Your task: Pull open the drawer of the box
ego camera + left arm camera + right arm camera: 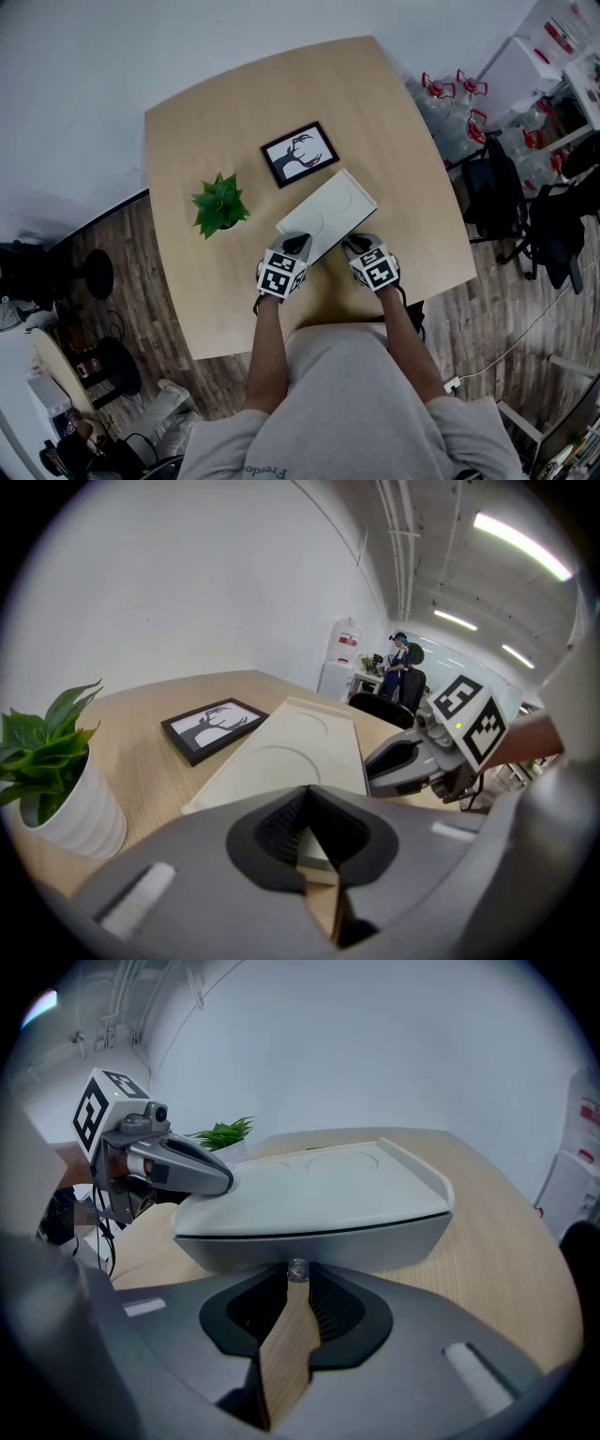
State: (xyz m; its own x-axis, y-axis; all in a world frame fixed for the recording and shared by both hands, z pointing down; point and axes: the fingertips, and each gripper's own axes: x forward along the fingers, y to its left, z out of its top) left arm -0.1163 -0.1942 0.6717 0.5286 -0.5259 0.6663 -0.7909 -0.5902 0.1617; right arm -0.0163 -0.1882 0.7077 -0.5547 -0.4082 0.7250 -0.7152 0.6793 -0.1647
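Box (pixel 326 216) by worktop's (pixel 394 131) near edge; plant (pixel 219 203), picture (pixel 300 154) behind.
Right gripper (pixel 354 246) fingers pinch the drawer knob (pixel 297 1268); left gripper (pixel 298 246) fingers, clenched, rest on top. Wood floor (pixel 169 281), chairs (pixel 492 202).

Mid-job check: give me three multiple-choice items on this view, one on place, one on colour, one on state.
1. Where does the potted plant stand relative to the box? A) on it B) to its left C) to its right
2. The picture frame is: A) white B) red C) black
3. The right gripper is: A) wide open B) shut on the drawer knob C) lifted off the table

1 B: the head view shows it left of the box.
2 C: its border is black.
3 B: its fingers meet around the knob.
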